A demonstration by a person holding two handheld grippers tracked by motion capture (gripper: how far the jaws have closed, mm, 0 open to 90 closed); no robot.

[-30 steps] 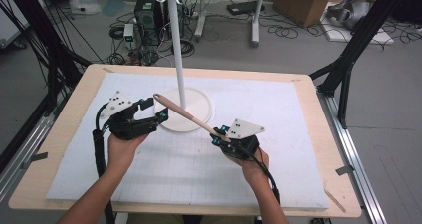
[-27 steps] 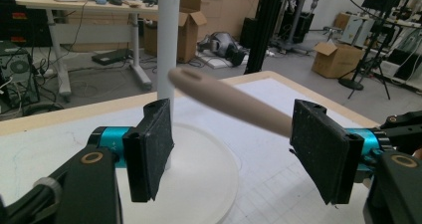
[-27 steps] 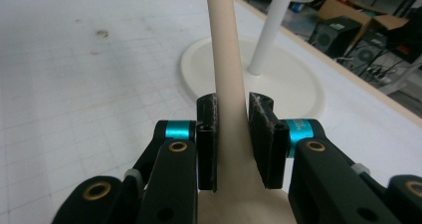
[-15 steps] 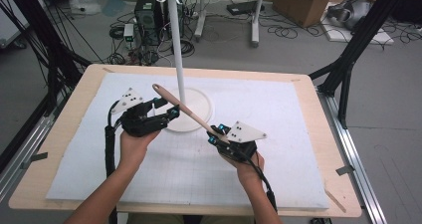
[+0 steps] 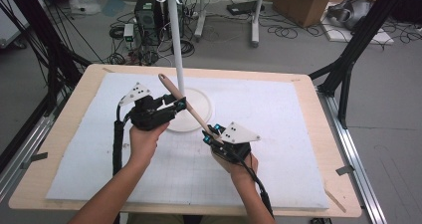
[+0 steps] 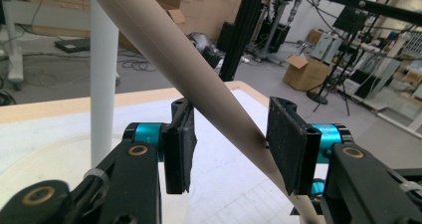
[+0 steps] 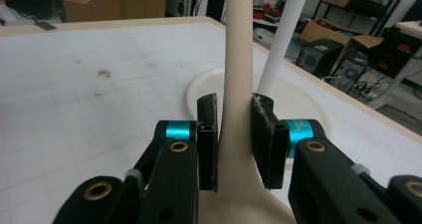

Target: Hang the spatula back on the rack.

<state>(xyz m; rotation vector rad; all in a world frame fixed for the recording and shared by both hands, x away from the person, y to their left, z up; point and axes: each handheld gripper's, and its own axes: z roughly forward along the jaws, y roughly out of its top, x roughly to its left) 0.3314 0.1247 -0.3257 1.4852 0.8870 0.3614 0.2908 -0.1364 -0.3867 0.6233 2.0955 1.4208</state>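
Note:
A pale wooden spoon (image 5: 186, 109) slants up and to the left over the white mat. My right gripper (image 5: 211, 133) is shut on its neck, just above the bowl (image 7: 234, 204); the handle (image 7: 238, 59) rises between the pads. My left gripper (image 5: 180, 103) is open, its jaws on either side of the middle of the handle (image 6: 199, 79). The handle leans against the right-hand pad (image 6: 286, 144) and stays clear of the other. The handle's tip (image 5: 161, 77) points toward the white pole (image 5: 175, 45) of a hook stand.
The stand's round white base (image 5: 201, 107) sits mid-table, right behind both grippers, and its pole (image 6: 104, 74) rises close to the left gripper. A white gridded mat (image 5: 278, 114) covers the wooden table (image 5: 328, 149). Black frame legs and cables surround the table.
The left gripper has moved right and now straddles the spoon's handle. The right gripper has shifted slightly left and forward, and the spoon now points more steeply up beside the pole.

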